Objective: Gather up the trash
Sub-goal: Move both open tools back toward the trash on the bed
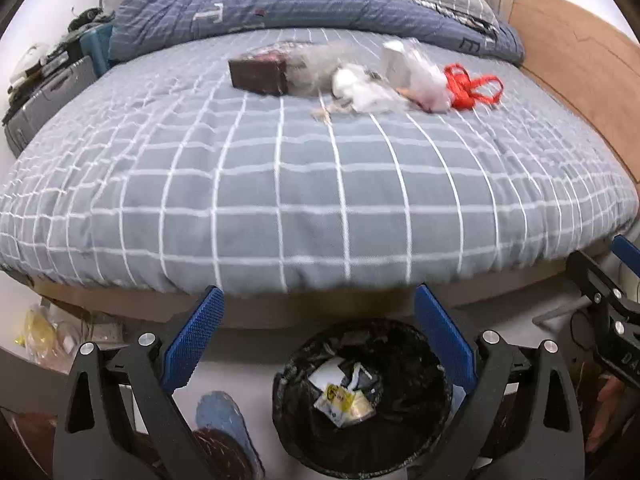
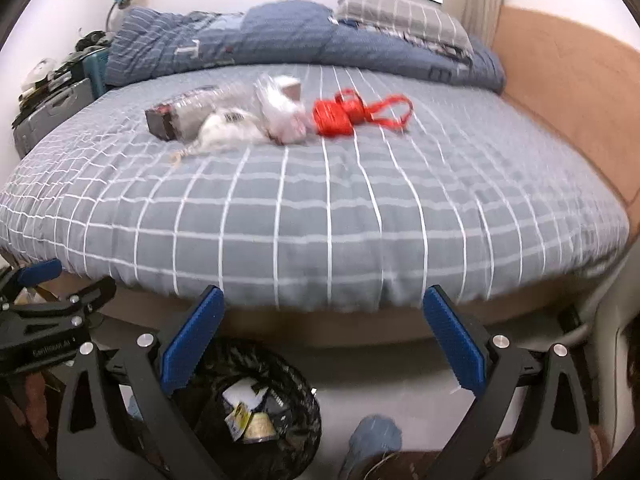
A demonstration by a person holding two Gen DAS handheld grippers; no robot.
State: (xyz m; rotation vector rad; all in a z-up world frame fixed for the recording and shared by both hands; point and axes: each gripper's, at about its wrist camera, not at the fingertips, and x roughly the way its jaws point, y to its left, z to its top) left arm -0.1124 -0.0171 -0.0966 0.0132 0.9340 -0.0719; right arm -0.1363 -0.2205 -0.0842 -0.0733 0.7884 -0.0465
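Grey checked sheet covers the bed (image 1: 304,184); blue duvet (image 1: 280,4) bunched at far end, wood headboard (image 2: 568,80) at right. Trash pile (image 2: 240,120) w/ red ribbon (image 2: 348,114) lies mid-bed, blurred, items indistinct. Black-lined bin (image 1: 360,400) on floor below, part hidden. Left gripper (image 1: 320,340) & right gripper (image 2: 324,340): fingers spread, empty.

Grey white-checked bedsheet (image 1: 304,184), red ribbon (image 2: 344,114)
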